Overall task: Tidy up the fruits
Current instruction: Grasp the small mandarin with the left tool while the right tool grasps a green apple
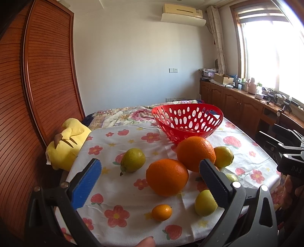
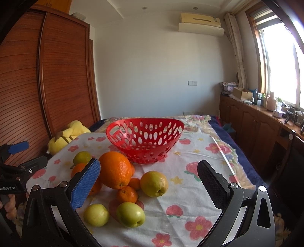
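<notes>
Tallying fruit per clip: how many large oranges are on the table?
2: the near orange mid-cloth, and the far orange just behind it, in front of the red basket. Overlapping fruit could hide another.

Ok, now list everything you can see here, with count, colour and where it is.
basket: one, red, perforated, empty, far side of the fruit
large oranges: two, orange, middle of the cloth
small mandarins: at least two, orange, beside the large oranges
yellow-green fruits: two, one on each side of the oranges
green fruits: two, pale green, near edge
tablecloth: one, white with red flowers and strawberries, under everything
plush toy: one, yellow, left edge
wardrobe: one, brown, left
air conditioner: one, cream, high on the wall
left tool: one, open, empty
right tool: one, open, empty
</notes>
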The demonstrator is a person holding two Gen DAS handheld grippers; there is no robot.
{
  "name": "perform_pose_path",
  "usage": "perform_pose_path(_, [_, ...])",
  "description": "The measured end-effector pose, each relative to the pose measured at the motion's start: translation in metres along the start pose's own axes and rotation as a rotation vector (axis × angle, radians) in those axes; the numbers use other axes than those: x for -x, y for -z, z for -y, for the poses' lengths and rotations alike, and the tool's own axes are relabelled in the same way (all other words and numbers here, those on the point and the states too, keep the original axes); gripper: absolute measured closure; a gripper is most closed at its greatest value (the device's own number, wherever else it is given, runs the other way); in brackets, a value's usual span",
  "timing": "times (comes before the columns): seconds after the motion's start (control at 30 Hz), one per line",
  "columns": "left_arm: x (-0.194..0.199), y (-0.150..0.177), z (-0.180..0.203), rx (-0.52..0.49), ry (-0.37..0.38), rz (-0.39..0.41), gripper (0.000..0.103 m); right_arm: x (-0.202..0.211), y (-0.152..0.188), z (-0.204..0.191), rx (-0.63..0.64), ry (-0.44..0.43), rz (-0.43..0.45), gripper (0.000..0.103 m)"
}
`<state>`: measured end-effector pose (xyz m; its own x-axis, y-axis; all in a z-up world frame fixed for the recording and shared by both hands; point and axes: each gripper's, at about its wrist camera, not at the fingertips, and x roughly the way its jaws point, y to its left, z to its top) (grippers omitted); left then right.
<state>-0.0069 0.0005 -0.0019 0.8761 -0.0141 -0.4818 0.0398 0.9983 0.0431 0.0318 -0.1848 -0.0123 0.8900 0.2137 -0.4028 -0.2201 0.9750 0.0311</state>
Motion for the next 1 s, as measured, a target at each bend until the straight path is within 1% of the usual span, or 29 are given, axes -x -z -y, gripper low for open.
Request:
perform_pose_path(0.27, [-0.012, 0.016, -0.006, 0.001, 0.023, -0.057, 0.000, -0.010, 0.015, 0.006, 0.024, -0.019, -0.053, 0.000])
perform_pose_path(0.4, [-0.021, 0.026, -0.011, 0.013, 0.041, -0.094, 0.000, -0.020, 0.027, 0.008, 0.032, -0.051, -0.110, 0.001])
perform_pose_path(0.73, [-0.042, 0.048, -0.012, 0.002, 0.070, -0.173, 0.001, -0.042, 0.048, 0.006, 0.058, -0.114, -0.205, 0.004])
perform_pose_path(1.0, [-0.060, 0.066, -0.012, -0.001, 0.096, -0.252, 0.002, -0.053, 0.061, -0.004, 0.087, -0.143, -0.250, 0.007])
